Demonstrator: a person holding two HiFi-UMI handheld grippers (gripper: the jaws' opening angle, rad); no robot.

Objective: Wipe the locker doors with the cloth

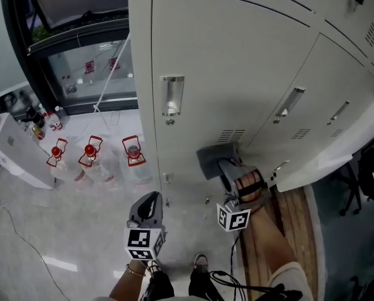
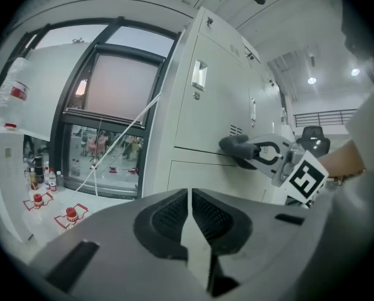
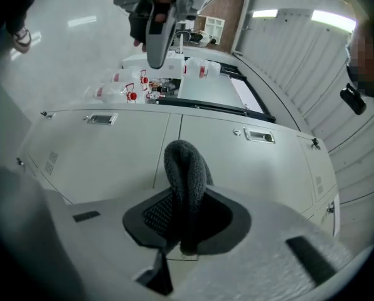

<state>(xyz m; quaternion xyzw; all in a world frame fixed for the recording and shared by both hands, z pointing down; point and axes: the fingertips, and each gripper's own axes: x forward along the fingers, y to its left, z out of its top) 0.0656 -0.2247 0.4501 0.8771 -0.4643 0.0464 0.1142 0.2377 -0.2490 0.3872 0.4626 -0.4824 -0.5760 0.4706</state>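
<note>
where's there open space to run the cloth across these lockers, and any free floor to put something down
Open door face lies right of the handle and above the vents; the cloth in the right gripper sits just under them. Bare floor lies between the red-capped bottles and the left gripper. Crowded: the bottles by the white unit.

Three red-capped water jugs point(image 1: 91, 158) on the floor point(image 1: 80, 231), up and left of the left gripper point(image 1: 151, 197) fingers; small bottles point(image 1: 39, 121) on a white counter point(image 1: 11, 149) farther left.

Dark grey cloth point(image 1: 216, 159), pale grey locker doors point(image 1: 237, 68), grey left tongs point(image 1: 150, 197) and right tongs point(image 1: 225, 167) with black-and-white markers
</note>
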